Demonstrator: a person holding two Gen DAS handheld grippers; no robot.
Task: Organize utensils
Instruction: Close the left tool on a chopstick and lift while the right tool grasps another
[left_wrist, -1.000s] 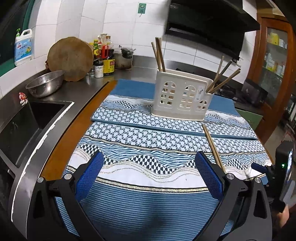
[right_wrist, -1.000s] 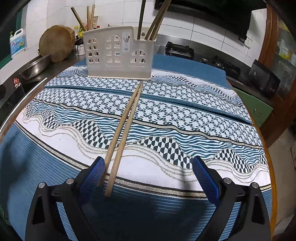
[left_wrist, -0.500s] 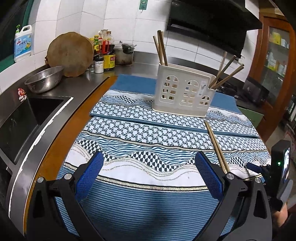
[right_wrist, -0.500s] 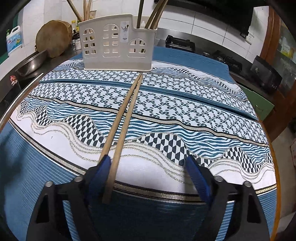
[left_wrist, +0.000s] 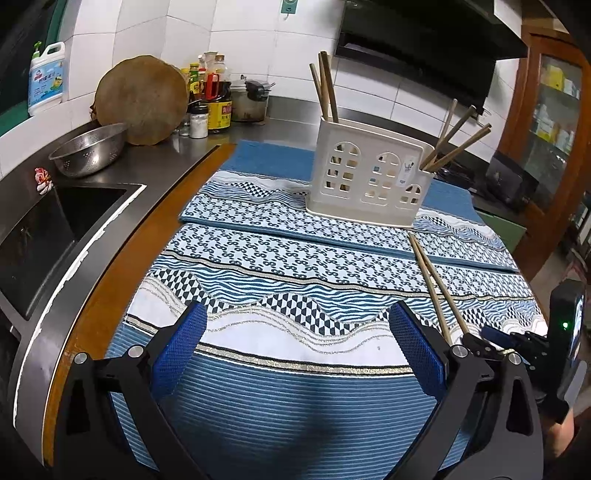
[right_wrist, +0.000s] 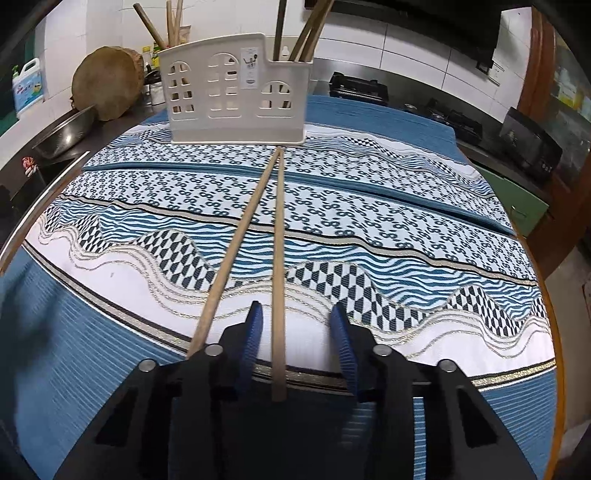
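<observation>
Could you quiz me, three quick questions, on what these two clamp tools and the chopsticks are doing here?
1. True or false: the right gripper has both loose chopsticks between its fingers.
2. The left gripper is: A open and holding nothing, B shut on a chopstick.
3. Fill in: more chopsticks stand in the white ____.

Key: 1 false, only one lies between the fingers, the other passes outside; 2 A; 3 holder.
</observation>
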